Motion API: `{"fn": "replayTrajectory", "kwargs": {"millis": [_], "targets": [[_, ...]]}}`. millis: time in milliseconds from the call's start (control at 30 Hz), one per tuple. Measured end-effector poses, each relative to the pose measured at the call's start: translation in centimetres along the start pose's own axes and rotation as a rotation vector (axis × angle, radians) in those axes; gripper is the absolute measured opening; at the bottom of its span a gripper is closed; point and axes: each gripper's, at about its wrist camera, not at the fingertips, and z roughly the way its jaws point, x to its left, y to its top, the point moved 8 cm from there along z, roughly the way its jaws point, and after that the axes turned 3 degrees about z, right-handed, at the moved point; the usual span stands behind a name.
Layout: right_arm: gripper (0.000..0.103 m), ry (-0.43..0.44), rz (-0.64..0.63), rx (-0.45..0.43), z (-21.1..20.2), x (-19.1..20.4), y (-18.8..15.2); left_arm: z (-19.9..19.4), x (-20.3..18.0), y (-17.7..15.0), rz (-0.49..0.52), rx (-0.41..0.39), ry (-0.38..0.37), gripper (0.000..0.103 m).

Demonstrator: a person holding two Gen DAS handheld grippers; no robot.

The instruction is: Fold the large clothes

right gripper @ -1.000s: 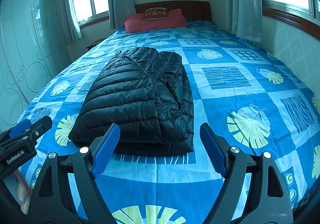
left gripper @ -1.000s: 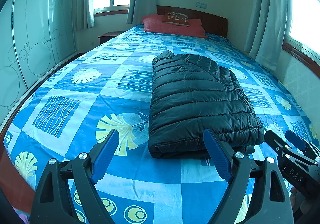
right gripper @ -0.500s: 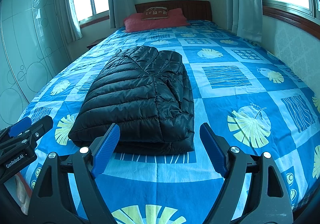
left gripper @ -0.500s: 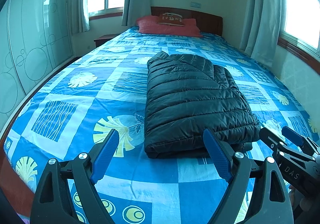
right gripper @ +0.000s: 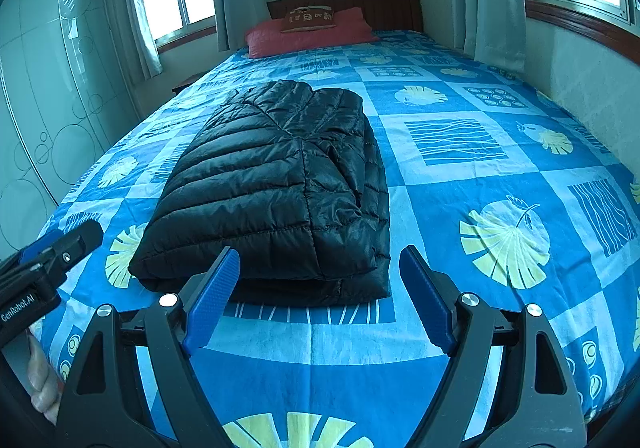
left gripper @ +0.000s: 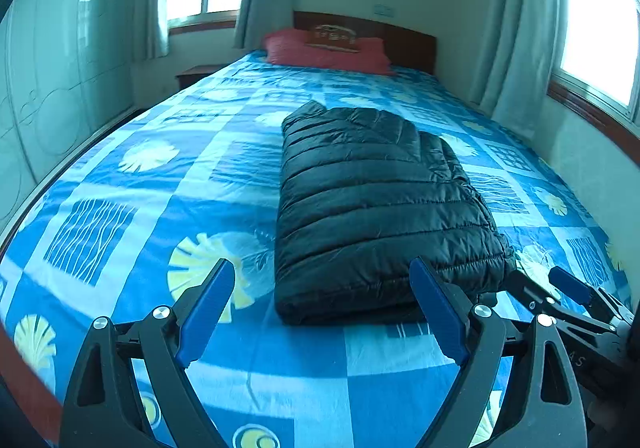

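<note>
The jacket (left gripper: pixel 380 208) is a black puffer, already folded into a thick rectangular bundle and lying flat on the bed (left gripper: pixel 140 176), a bit toward the foot end and roughly centred across it. Its long axis runs along the bed, one short end pointing at the red pillow (left gripper: pixel 324 52) and headboard, the other at the grippers. The layered edges show along the near end and the right side, so I'd guess the folds are basically done and it's just been laid there to sit square.

Left gripper (left gripper: pixel 320 304) hangs just short of the near end, jaws wide apart and holding nothing; they've just opened a touch further, with only bedsheet between them. Right gripper (right gripper: pixel 320 288) is the same deal: jaws well open, empty, hovering just off the near edge, both angled down at the bundle. Looks like a hands-off check to me.
</note>
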Motion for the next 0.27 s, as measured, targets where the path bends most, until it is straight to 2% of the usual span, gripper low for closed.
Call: {"fn": "replayTrajectory", "kwargs": {"millis": [167,267], "targets": [[0.090,-0.048,0.048,-0.010,1.1,-3.0,0.9,2.5,3.1,0.8,-0.067,0.046,0.004,0.088],[0.091,-0.111,0.096,-0.005,2.2,-6.8,1.8,4.9,7.7,1.3,-0.143,0.059,0.069,0.088]]}}
